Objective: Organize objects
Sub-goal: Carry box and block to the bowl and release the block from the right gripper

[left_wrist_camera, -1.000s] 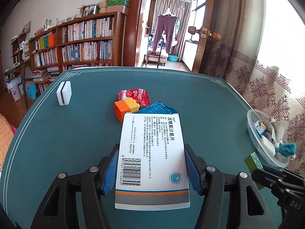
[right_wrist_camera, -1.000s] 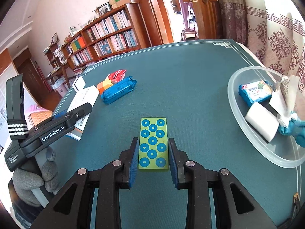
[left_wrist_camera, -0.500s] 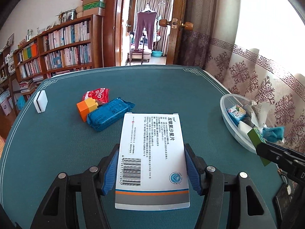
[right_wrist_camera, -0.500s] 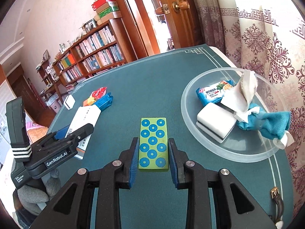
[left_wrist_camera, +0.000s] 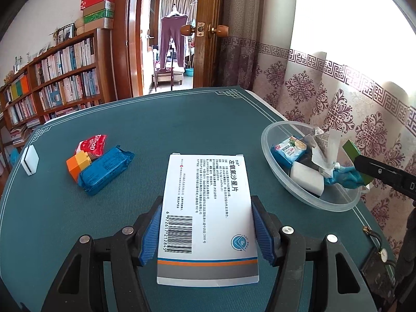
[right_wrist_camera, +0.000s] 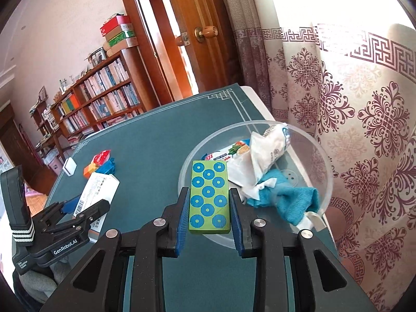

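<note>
The left gripper (left_wrist_camera: 208,230) clamps a white medicine box (left_wrist_camera: 207,215) above the green table (left_wrist_camera: 169,119). The right gripper (right_wrist_camera: 209,209) grips a green dotted block (right_wrist_camera: 209,197) over the near rim of the clear bowl (right_wrist_camera: 326,156), which holds a blue cloth (right_wrist_camera: 288,201) and packets. Farther left lie a blue packet (left_wrist_camera: 105,170), an orange block (left_wrist_camera: 77,165) and a red packet (left_wrist_camera: 92,144).

A home: bookshelves (left_wrist_camera: 52,83), patterned curtains (right_wrist_camera: 351,91), clothes (left_wrist_camera: 173,39) drying.

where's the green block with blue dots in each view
Left wrist view: the green rectangular block with blue dots peeks in at the far right edge, over the clear plastic bowl, held by the right gripper.
Right wrist view: it fills the lower centre, clamped between the gripper's blue pads, over the bowl's near rim.
Shared landmark: the clear bowl.
</note>
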The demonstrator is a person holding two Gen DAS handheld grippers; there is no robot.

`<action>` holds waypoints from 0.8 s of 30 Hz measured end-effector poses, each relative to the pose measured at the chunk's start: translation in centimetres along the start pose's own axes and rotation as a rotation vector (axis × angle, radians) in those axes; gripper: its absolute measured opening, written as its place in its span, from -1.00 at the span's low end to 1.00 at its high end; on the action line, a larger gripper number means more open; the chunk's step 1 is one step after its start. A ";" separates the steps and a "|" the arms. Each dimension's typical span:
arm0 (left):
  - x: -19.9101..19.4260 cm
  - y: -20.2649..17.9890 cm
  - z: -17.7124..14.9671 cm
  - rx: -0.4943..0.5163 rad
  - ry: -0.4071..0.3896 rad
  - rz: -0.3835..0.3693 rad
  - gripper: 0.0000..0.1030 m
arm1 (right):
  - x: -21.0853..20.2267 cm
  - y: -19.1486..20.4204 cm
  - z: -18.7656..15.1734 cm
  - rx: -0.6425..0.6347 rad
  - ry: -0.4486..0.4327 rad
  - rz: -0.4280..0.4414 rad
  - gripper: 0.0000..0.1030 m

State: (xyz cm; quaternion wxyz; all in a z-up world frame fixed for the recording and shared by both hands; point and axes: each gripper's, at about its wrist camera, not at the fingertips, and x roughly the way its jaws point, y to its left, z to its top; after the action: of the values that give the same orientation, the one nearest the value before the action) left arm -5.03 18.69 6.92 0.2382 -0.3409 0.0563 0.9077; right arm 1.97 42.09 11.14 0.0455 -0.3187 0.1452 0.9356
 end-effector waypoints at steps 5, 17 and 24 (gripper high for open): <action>0.5 -1.5 0.6 0.027 0.005 -0.016 0.28 | 0.2 -3.0 1.2 0.051 -0.014 -0.042 -0.42; 1.4 -4.9 2.0 0.081 0.019 -0.064 0.28 | 3.8 -7.7 3.5 0.133 0.019 -0.101 -0.41; 2.1 -6.8 3.2 0.113 0.016 -0.114 0.28 | 3.2 -7.7 3.0 0.145 0.012 -0.065 -0.40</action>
State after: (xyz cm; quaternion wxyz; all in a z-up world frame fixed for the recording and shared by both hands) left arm -5.11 26.37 8.44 0.3079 -0.3367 0.0898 0.8853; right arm -0.95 50.28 9.62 0.0976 -0.3249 0.2023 0.9187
